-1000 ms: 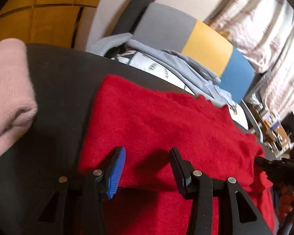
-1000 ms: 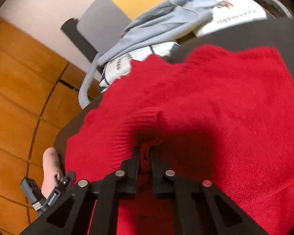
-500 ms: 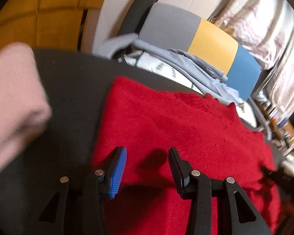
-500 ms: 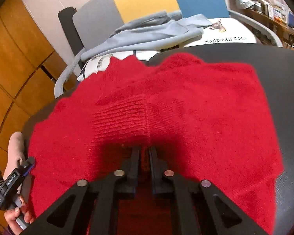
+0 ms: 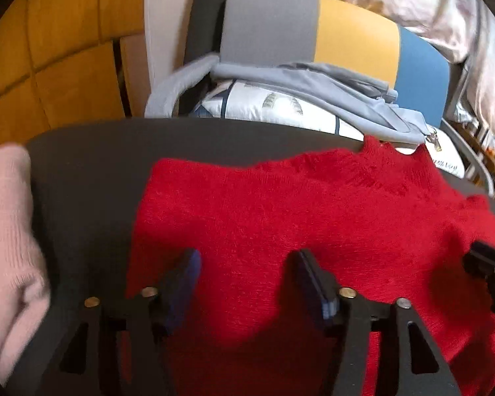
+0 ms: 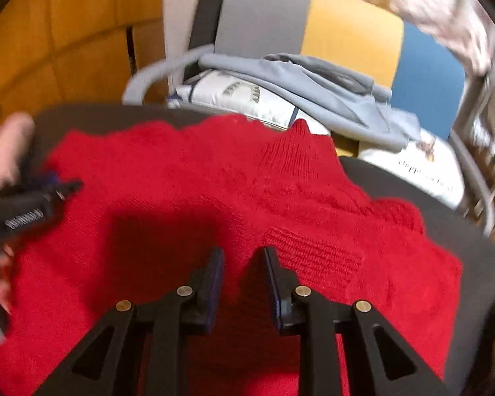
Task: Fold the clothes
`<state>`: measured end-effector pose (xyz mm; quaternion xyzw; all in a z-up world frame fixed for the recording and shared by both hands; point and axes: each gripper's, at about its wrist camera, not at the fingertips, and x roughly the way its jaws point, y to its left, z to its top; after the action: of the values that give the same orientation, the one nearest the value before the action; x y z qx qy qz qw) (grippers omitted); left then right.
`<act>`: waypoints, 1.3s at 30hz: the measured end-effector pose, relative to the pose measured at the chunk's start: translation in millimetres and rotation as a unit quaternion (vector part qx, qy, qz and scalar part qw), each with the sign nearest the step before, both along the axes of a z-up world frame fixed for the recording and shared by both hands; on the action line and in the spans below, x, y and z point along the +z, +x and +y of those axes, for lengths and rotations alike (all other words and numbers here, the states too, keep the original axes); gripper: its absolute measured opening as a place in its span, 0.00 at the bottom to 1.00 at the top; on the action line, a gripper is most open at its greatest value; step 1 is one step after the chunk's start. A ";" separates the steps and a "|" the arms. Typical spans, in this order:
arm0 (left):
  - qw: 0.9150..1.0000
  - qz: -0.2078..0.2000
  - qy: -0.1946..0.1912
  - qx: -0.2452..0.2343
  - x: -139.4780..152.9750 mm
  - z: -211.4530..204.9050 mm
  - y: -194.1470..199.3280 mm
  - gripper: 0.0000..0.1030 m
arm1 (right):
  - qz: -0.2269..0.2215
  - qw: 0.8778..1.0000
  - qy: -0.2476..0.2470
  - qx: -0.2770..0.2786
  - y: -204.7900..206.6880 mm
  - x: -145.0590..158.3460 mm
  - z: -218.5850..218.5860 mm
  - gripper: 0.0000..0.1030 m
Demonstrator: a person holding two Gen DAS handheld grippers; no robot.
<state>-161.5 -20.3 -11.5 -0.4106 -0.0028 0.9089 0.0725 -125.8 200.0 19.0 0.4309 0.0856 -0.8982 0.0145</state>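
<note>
A grey, yellow and blue chair (image 5: 316, 29) stands beyond the dark table (image 5: 92, 165).

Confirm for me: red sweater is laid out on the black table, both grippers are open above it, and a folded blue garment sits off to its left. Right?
Not quite. The folded garment left of the red sweater is pale pink, not blue; the left wrist view shows it. The rest holds: the sweater lies on the black table, with the left gripper and right gripper open above it.
</note>
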 end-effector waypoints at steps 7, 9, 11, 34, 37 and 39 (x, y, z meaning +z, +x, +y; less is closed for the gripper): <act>0.999 0.010 -0.049 -0.023 12.2 12.5 8.4 0.65 | 0.005 0.987 -0.148 -0.059 9.0 10.4 55.3 0.25; 0.998 0.033 -0.029 -0.052 29.9 20.8 5.1 0.66 | 0.014 0.983 -0.181 -0.038 11.4 27.4 69.8 0.27; 0.997 0.044 -0.019 -0.068 45.5 33.7 -10.6 0.71 | 0.017 0.977 -0.208 -0.035 -1.1 40.4 94.4 0.27; 0.973 -0.093 -0.012 -0.209 3.7 161.8 -144.1 0.91 | -0.111 0.970 -0.214 0.008 -162.1 -3.0 144.0 0.29; 0.967 -0.071 -0.023 -0.242 3.3 167.8 -132.7 0.86 | -0.110 0.967 -0.231 0.007 -163.4 -8.4 145.0 0.29; 0.968 -0.065 -0.014 -0.242 4.2 167.9 -129.1 0.77 | -0.107 0.962 -0.253 -0.006 -160.2 -10.5 149.2 0.29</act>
<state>-290.6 147.6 -7.3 -0.4586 0.1050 0.8354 0.2841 -286.0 349.2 8.5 0.5070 -0.1487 -0.8395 0.1263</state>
